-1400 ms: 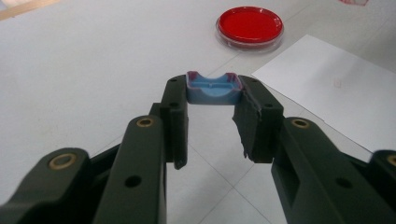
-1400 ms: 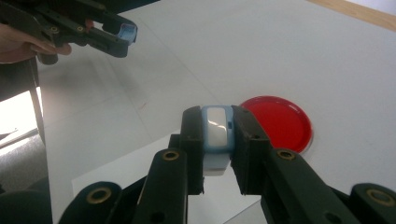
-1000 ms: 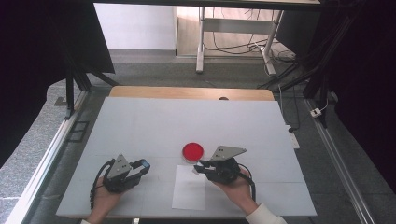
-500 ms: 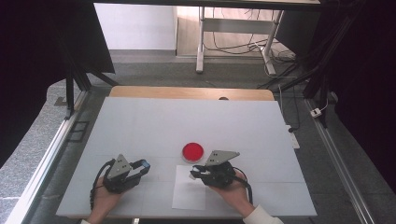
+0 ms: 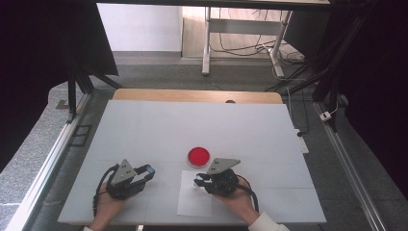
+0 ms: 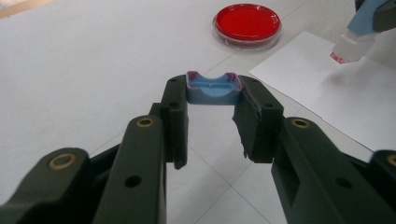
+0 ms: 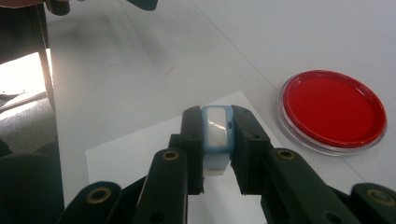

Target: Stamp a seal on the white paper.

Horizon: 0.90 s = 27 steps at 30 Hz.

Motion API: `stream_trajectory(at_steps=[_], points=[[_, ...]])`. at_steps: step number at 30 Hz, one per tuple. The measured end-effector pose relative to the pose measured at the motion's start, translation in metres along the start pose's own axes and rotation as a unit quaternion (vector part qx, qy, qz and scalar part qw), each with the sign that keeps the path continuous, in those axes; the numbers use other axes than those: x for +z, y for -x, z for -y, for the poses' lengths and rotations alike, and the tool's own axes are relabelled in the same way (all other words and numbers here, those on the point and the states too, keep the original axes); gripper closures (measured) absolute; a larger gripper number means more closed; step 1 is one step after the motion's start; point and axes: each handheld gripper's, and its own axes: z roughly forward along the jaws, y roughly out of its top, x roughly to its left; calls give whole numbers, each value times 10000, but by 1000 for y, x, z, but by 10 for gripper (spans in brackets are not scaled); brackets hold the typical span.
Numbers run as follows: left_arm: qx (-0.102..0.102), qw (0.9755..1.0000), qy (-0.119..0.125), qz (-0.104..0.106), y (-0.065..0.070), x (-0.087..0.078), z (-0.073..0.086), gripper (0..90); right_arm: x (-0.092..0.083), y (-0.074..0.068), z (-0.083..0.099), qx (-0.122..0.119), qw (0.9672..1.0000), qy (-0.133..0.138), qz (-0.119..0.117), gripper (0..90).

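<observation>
My left gripper [image 5: 149, 170] rests at the table's front left, shut on a small blue cap [image 6: 213, 88] with a reddish rim, held clear of the table. The right gripper [image 5: 198, 183] sits to its right over a white sheet of paper [image 5: 192, 204]. It is shut on a small blue-framed, clear-bodied piece [image 7: 217, 133]. In the left gripper view that piece's red-tipped end [image 6: 348, 46] points down just above the paper [image 6: 336, 107], over a faint pink smudge. A round red dish [image 5: 198, 155] lies just beyond the sheet.
The wide white tabletop [image 5: 192, 125] stretches bare beyond the dish to a wooden strip [image 5: 192, 95] at the far edge. Dark frame posts and cables stand off the table on both sides.
The right gripper has drifted toward the person and a little left with its piece, coming over the paper. The left gripper has stayed put.
</observation>
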Motion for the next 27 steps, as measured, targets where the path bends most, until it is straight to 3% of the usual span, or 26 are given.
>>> stream_trajectory(at_steps=[7, 27], points=[[22, 10000, -1, 11, 0, 0, 0, 653, 5, -1, 1, -166, 9998, -126, -67, 752], [22, 10000, -15, 8, -1, 0, 1, 652, 13, -2, 3, -243, 9993, -272, 5, 752]])
